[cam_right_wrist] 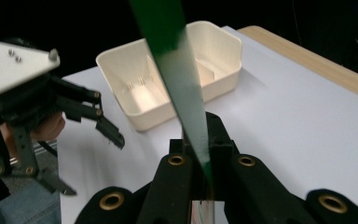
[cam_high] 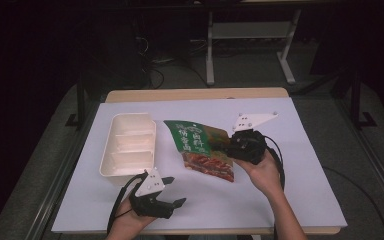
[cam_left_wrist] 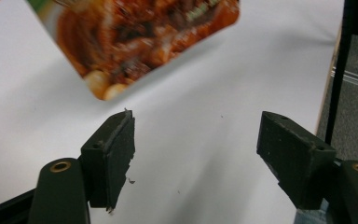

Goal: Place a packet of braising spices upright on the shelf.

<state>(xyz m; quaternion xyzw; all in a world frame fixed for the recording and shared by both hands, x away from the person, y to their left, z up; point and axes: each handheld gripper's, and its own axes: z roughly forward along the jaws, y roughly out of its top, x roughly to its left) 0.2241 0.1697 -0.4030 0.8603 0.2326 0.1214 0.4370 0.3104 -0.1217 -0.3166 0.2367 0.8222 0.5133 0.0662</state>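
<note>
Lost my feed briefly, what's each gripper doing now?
Left tongs: open, empty.
Right tongs: closed on the green printed plastic food pouch.

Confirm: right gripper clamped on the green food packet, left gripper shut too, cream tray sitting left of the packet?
Not quite: the left gripper is open, as the left gripper view shows, its jaws wide apart with nothing between them. The rest holds: the right gripper is clamped on the green food packet, and the cream tray sits left of it.
</note>
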